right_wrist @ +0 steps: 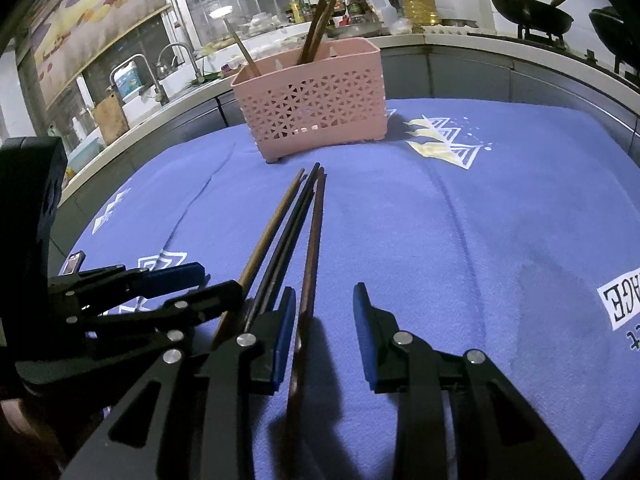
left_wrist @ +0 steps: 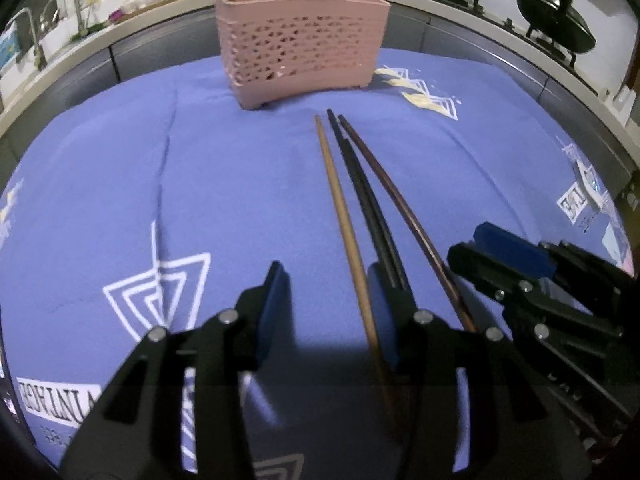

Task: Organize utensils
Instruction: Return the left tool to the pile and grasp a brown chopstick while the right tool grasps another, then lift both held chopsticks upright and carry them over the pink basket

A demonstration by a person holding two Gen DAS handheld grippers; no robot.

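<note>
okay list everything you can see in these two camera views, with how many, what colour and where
Chopsticks on cloth: four; one light brown, two black, one dark brown; side by side before the basket.
Basket: one, pink, far end of the cloth.
Chopsticks in basket: several, brown, standing.
Cloth: one, blue with white prints, on the table.
Woks: two, black, on the stove behind.
Faucets: two, metal, back left.
Left gripper: open, around the light brown chopstick.
Right gripper: open, around the dark brown chopstick.
</note>
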